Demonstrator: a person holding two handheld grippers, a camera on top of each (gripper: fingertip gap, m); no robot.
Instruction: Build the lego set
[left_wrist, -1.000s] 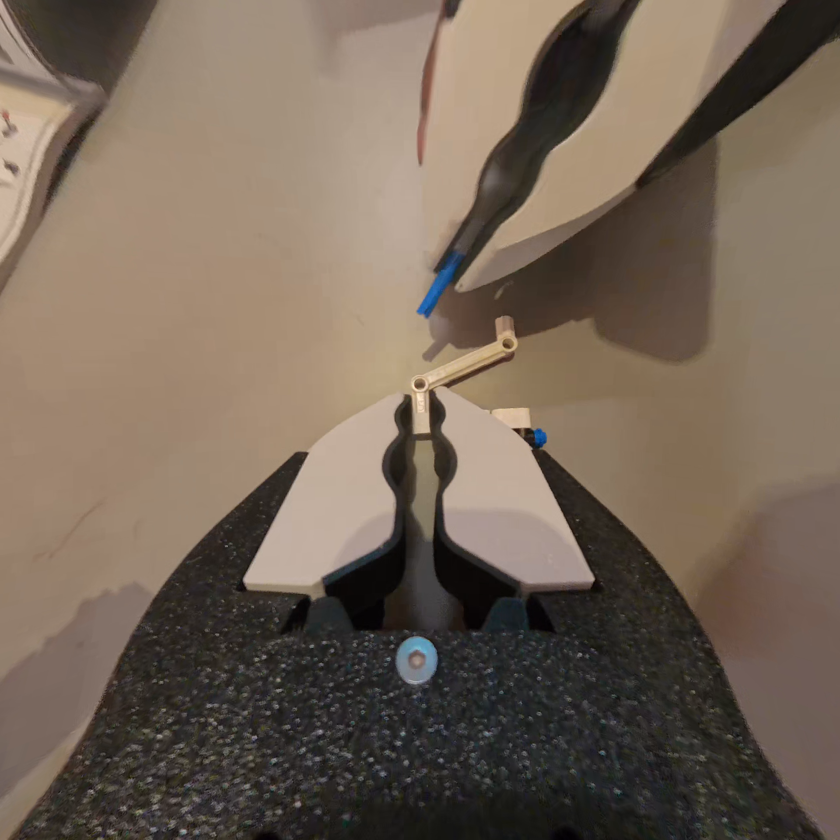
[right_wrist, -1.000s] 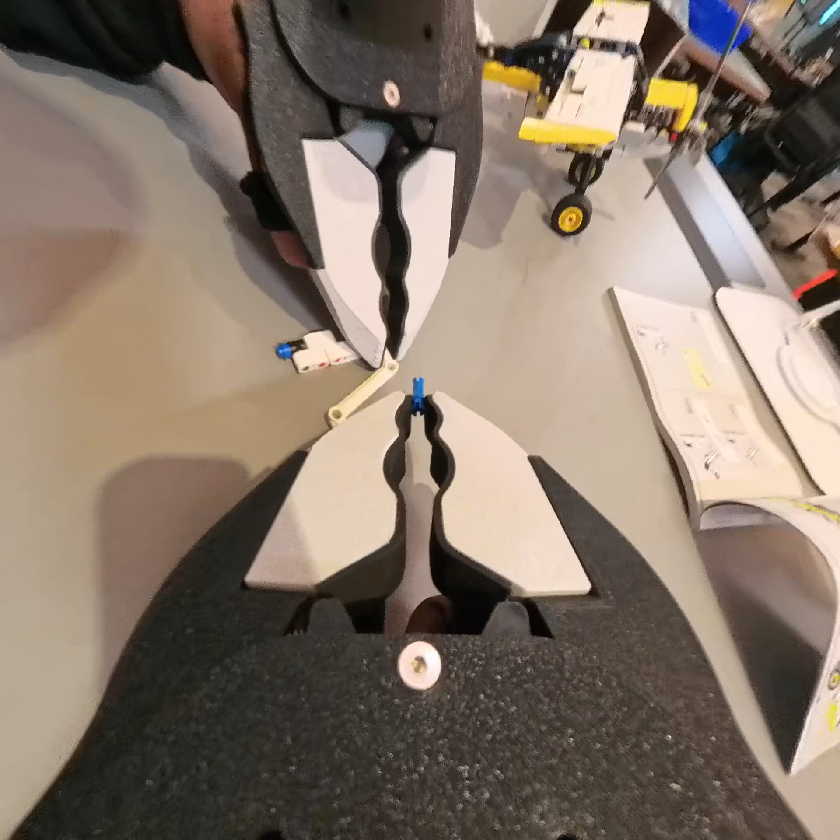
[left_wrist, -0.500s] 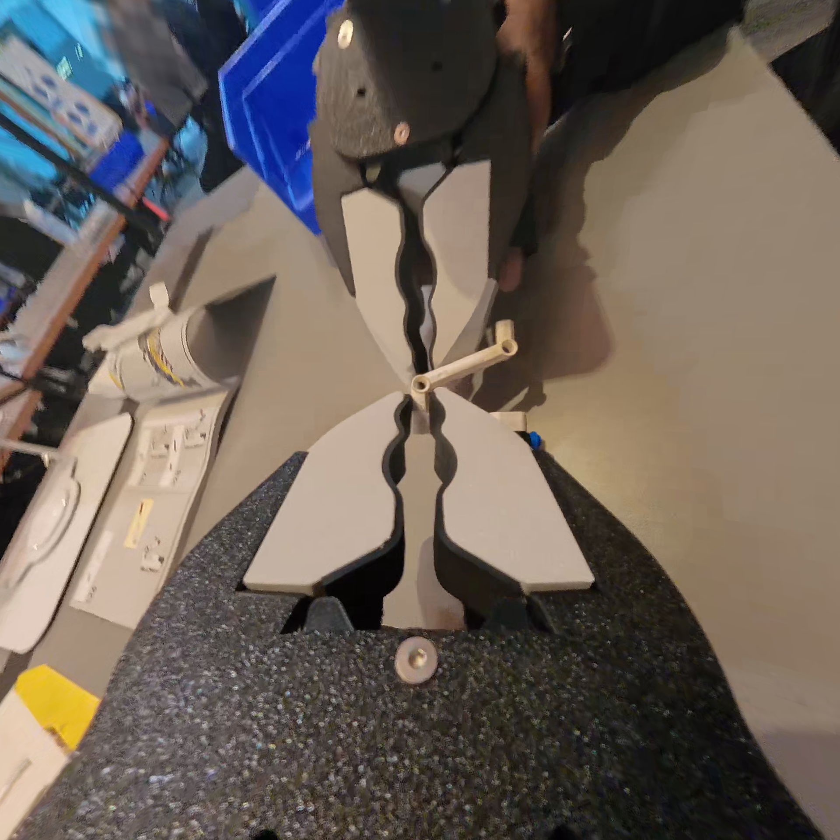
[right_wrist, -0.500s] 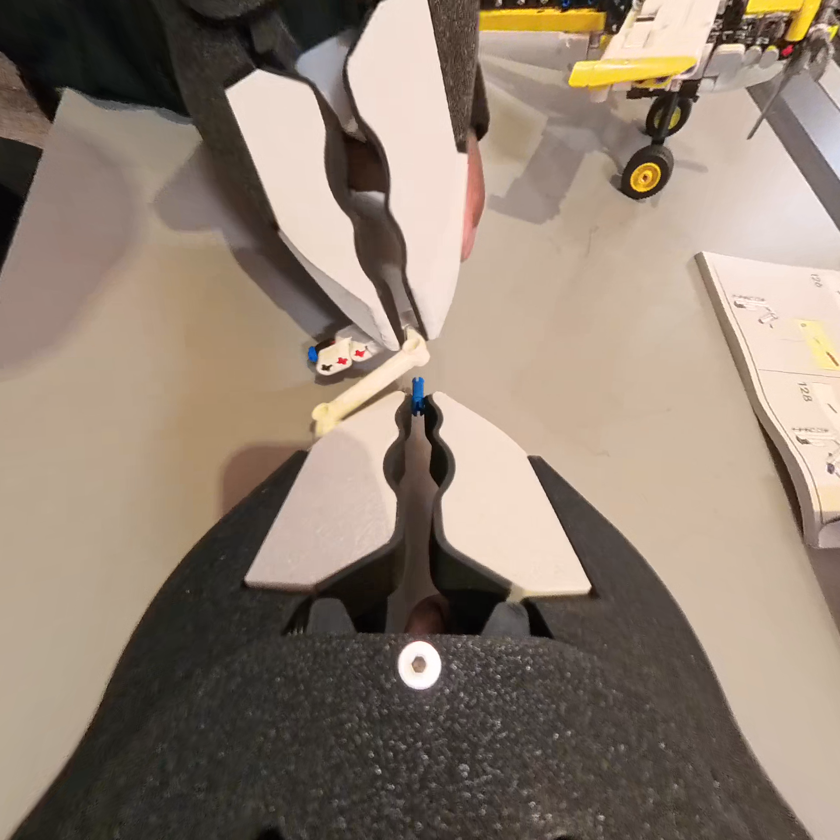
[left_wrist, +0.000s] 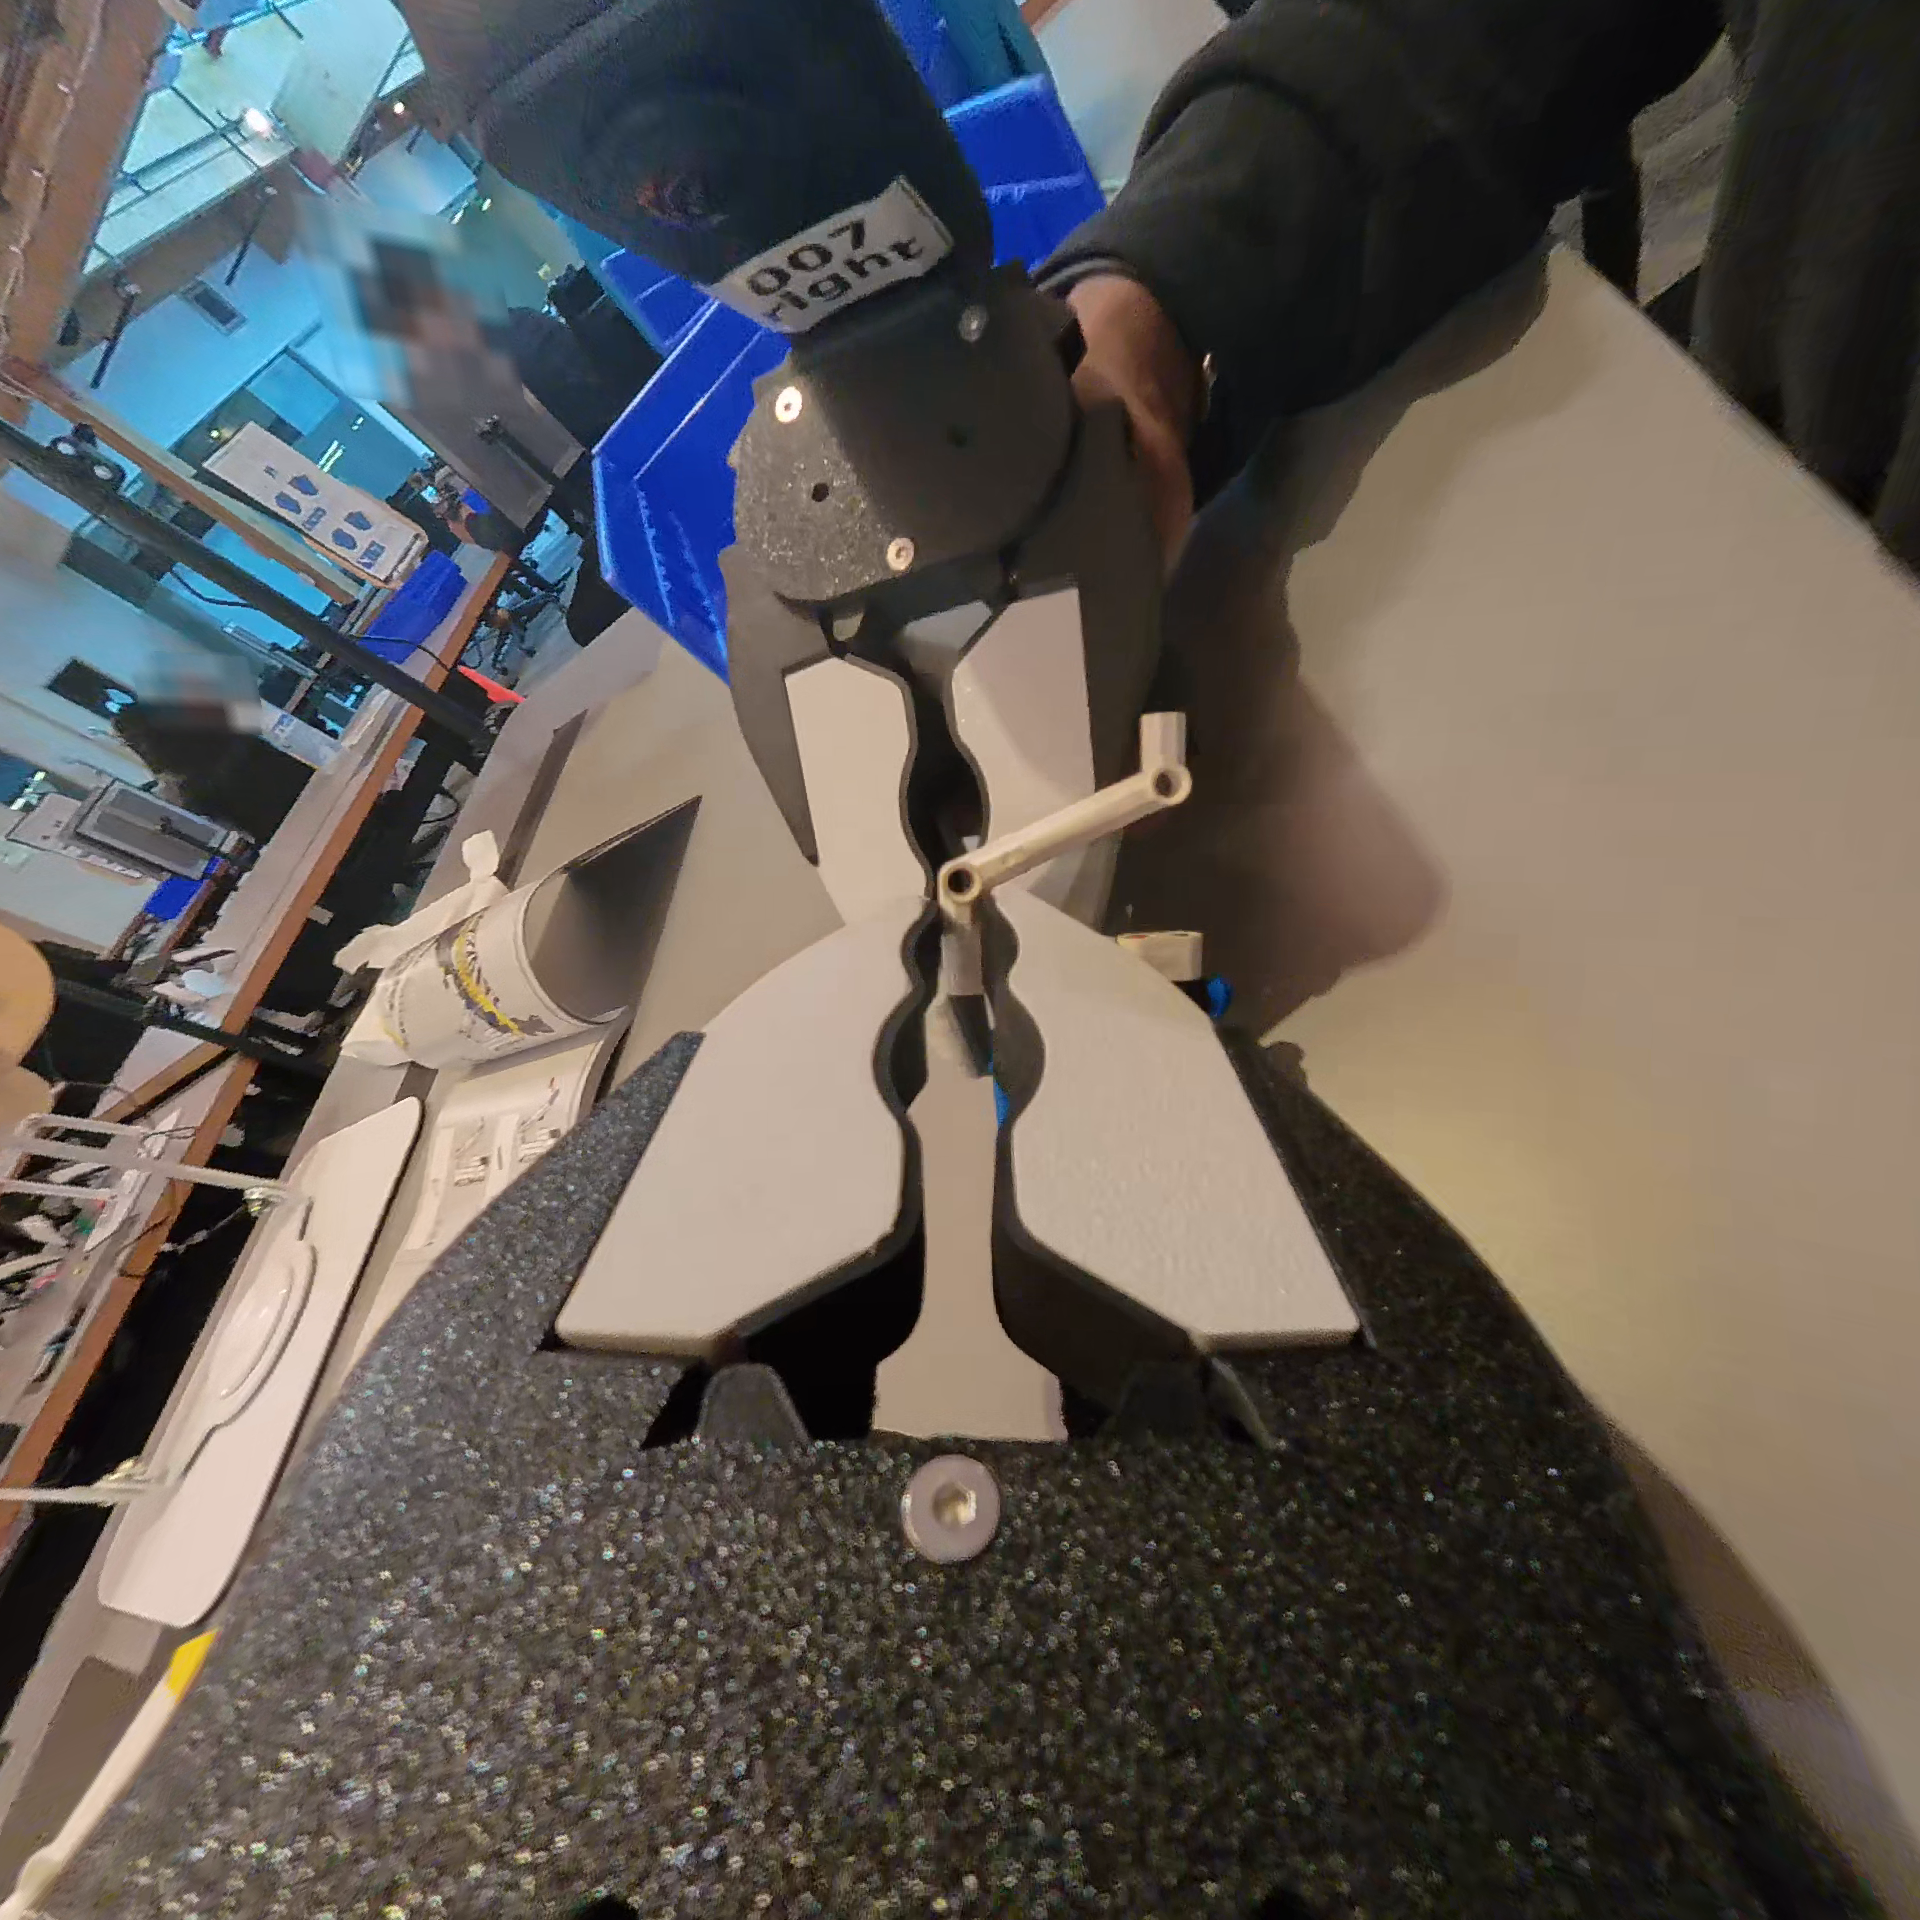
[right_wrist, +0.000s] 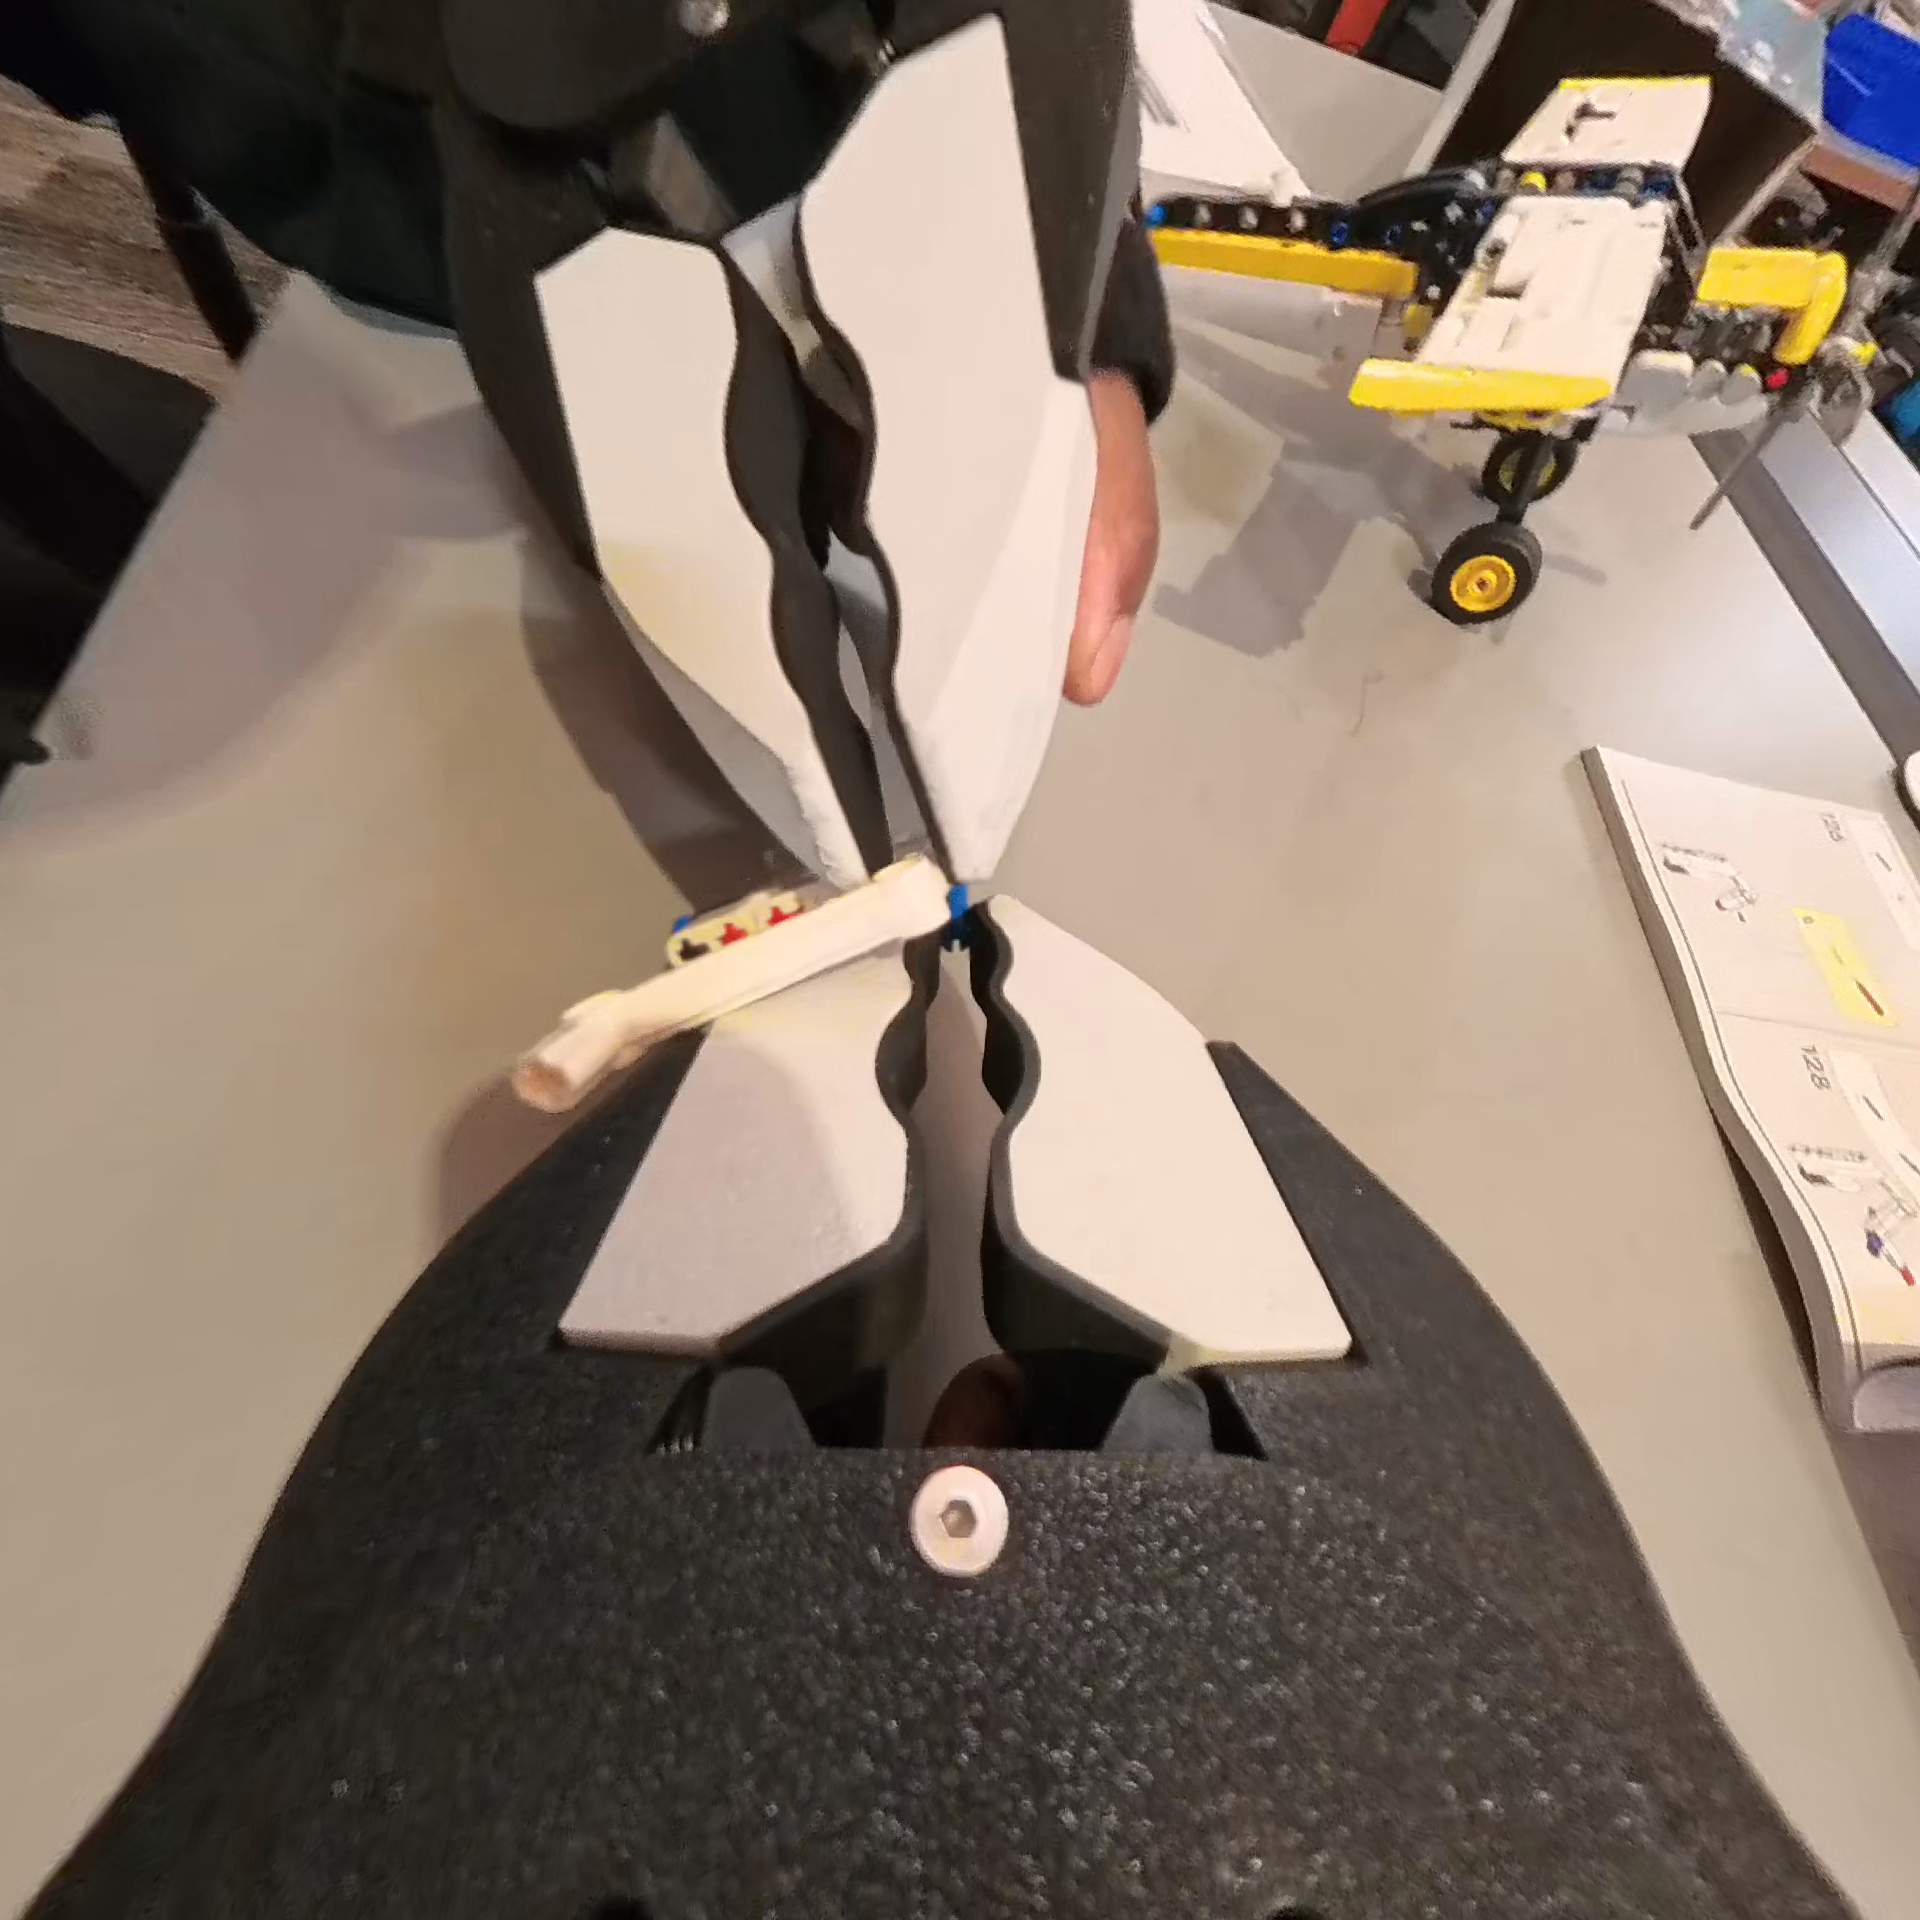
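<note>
My left gripper (left_wrist: 961, 920) is shut on one end of a cream angled rod piece (left_wrist: 1070, 826), which sticks out to the upper right. My right gripper (right_wrist: 958, 927) is shut on a small blue pin (right_wrist: 956, 914). The two grippers meet tip to tip above the grey table (right_wrist: 1299, 831). In the right wrist view the left gripper (right_wrist: 904, 871) comes down from above with the cream rod (right_wrist: 769, 961), and the blue pin touches the rod's held end. In the left wrist view the right gripper (left_wrist: 940, 868) faces mine, its tips just behind the rod's end hole.
A small white piece with red and blue bits (right_wrist: 727, 925) lies on the table under the tips. A yellow and white brick-built plane (right_wrist: 1507, 291) stands at the far right. An open instruction booklet (right_wrist: 1766, 987) lies on the right. A blue bin (left_wrist: 665, 499) stands behind. The grippers' ends are close to 4 centimeters from one another.
Both grippers have tilted up and drawn together, each keeping its piece. The blue pin, apart from the rod a second ago, now meets the rod's end at the left fingertips.
</note>
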